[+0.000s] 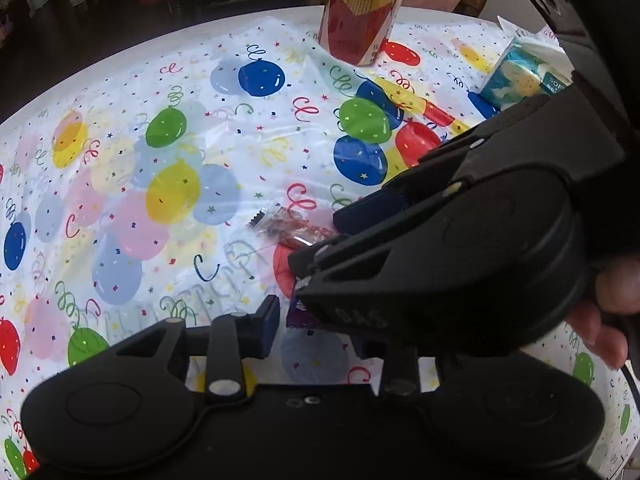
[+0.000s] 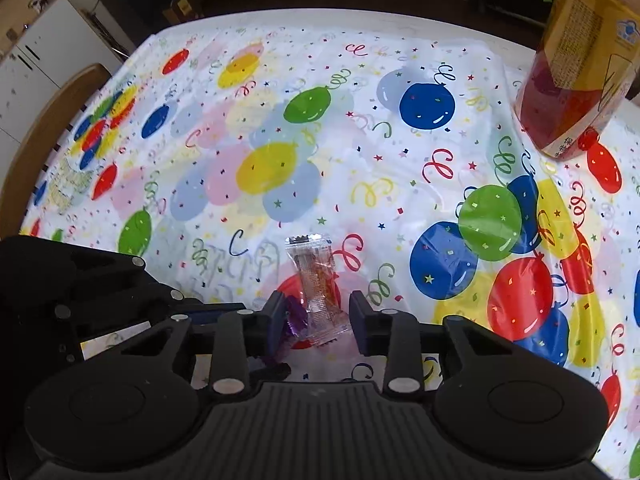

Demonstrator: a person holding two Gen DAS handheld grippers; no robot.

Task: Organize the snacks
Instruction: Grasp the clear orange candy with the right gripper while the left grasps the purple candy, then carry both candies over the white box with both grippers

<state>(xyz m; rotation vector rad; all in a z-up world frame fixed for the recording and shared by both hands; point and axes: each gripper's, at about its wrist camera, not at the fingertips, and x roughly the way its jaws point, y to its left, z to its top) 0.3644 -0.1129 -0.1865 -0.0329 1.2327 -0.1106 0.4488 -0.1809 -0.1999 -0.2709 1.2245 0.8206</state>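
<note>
Between our right gripper's (image 2: 313,322) spread blue-padded fingers (image 2: 362,320) lie two snacks on the balloon-print plastic tablecloth (image 2: 280,128): a clear crinkly sachet with orange-red filling (image 2: 318,280) and, touching its left edge, a small purple foil-wrapped candy (image 2: 296,318) hard against the left pad. Right jaws are released, nothing clamped yet. Our left gripper (image 1: 316,328) sits just beside, its visible left finger (image 1: 269,326) apart from the purple candy; its other finger is hidden under the right tool's black body, so we cannot tell whether the left jaws are wide or closing, though nothing shows as held. We judge the step in hand is picking one snack. To do it well we should take only one wrapper: shift right so the pads straddle the clear sachet across its narrow width, keep the purple candy outside the pads, lower till the tips touch the cloth, then close slowly, since the slick film may slide and the cloth may bunch. Farther off, well apart, stands a tall yellow-and-red cylindrical snack canister (image 2: 580,72), the likely drop spot we guess. Near the right edge of the left view sits a teal soft tissue pack (image 1: 520,76).
</note>
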